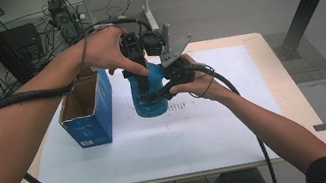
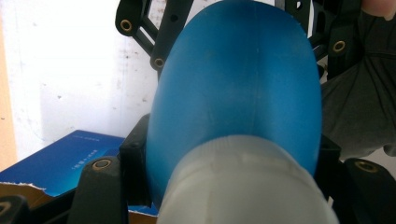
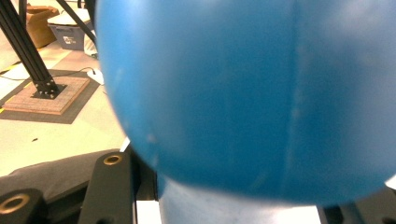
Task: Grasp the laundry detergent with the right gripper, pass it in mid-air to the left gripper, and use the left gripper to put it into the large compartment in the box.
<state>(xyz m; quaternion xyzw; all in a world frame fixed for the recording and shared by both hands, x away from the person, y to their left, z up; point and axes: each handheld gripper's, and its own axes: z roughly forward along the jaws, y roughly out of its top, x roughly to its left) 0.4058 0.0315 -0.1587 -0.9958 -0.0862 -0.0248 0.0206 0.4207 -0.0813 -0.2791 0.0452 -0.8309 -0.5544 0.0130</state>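
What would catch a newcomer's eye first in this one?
The blue bottle held up over the middle of the white-topped table, with both tools clamped on it: the left tool from above, the right tool from the side. Next, the open blue carton standing just to its left.

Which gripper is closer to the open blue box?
The left. The left gripper holds the blue bottle from above, just beside the open blue box. The right gripper grips the same bottle from its far side, farther from the box.
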